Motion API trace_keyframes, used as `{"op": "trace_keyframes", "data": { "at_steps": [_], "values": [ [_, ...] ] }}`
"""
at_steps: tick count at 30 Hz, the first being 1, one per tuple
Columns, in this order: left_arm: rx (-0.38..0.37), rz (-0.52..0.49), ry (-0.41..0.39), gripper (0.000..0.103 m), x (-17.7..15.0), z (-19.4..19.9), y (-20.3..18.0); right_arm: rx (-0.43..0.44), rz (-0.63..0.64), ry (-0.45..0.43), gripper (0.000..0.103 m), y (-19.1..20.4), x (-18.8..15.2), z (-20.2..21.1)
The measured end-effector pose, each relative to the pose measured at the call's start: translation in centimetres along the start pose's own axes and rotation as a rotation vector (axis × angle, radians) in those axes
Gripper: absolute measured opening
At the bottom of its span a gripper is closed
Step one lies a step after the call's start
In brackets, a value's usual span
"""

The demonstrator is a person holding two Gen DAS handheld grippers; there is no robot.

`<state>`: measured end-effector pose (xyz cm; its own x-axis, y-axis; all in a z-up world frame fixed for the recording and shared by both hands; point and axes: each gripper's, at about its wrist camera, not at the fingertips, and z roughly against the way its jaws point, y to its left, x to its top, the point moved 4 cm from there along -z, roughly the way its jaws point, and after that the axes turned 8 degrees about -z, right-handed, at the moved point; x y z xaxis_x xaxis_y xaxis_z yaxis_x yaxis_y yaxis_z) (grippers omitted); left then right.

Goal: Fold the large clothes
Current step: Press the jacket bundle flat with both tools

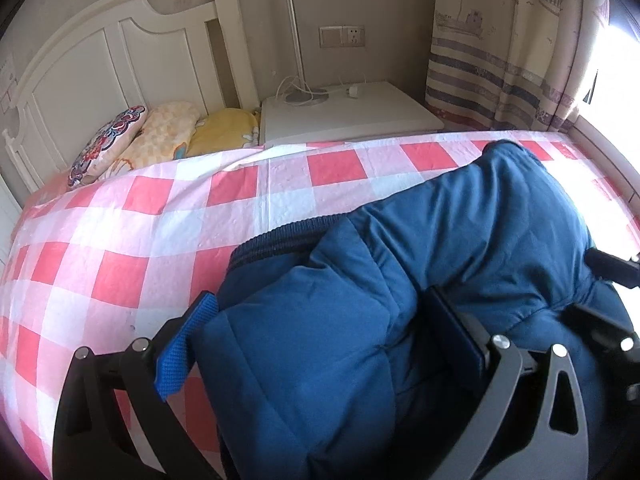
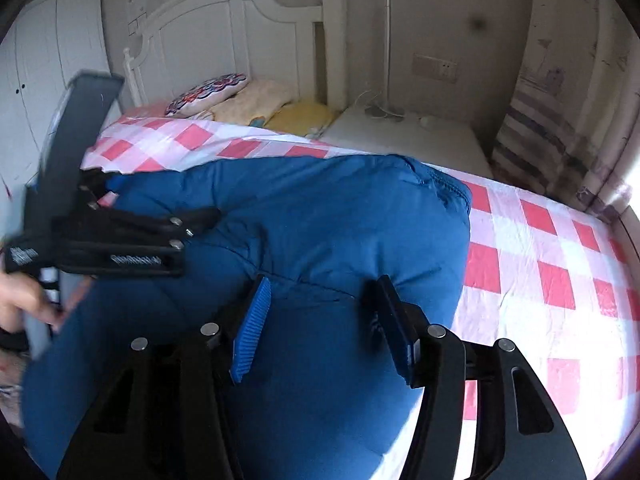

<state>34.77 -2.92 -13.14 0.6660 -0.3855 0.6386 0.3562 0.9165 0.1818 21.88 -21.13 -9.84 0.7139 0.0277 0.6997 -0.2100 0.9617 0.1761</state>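
A padded blue jacket (image 1: 460, 232) lies bunched on the pink checked bedsheet (image 1: 160, 220). In the left wrist view a thick fold of it fills the gap of my left gripper (image 1: 320, 320), whose pads press into it from both sides. In the right wrist view the same jacket (image 2: 320, 220) sits under my right gripper (image 2: 324, 304). Its fingers stand apart with fabric between them, and the ribbed blue pad (image 2: 252, 328) shows bare. My left gripper (image 2: 212, 214) reaches in from the left, held by a hand (image 2: 16, 300), its tips buried in the jacket.
A white headboard (image 1: 120, 52) and several pillows (image 1: 160, 136) are at the bed's far end. A white nightstand (image 1: 360, 112) with a lamp and cable stands beyond the bed. A striped curtain (image 1: 500, 60) hangs at the right and a white wardrobe (image 2: 48, 60) at the left.
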Motion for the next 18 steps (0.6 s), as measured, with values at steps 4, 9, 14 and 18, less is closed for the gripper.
{"op": "trace_keyframes", "data": {
  "at_steps": [4,9,14,18],
  "values": [
    [0.068,-0.028,0.027,0.101,0.5,2.3,0.2,0.001,-0.002,0.004,0.054,-0.2,-0.3,0.1],
    [-0.037,-0.035,-0.074,0.101,0.2,8.3,-2.1,0.016,-0.019,-0.006,0.054,-0.5,-0.5,0.3],
    [-0.041,-0.096,-0.053,0.101,-3.1,6.2,-4.4,0.023,-0.015,-0.011,0.055,-0.2,-0.4,0.3],
    [-0.042,-0.083,-0.061,0.101,-3.5,6.0,-4.2,0.013,-0.023,0.016,0.054,0.1,0.3,1.9]
  ]
}}
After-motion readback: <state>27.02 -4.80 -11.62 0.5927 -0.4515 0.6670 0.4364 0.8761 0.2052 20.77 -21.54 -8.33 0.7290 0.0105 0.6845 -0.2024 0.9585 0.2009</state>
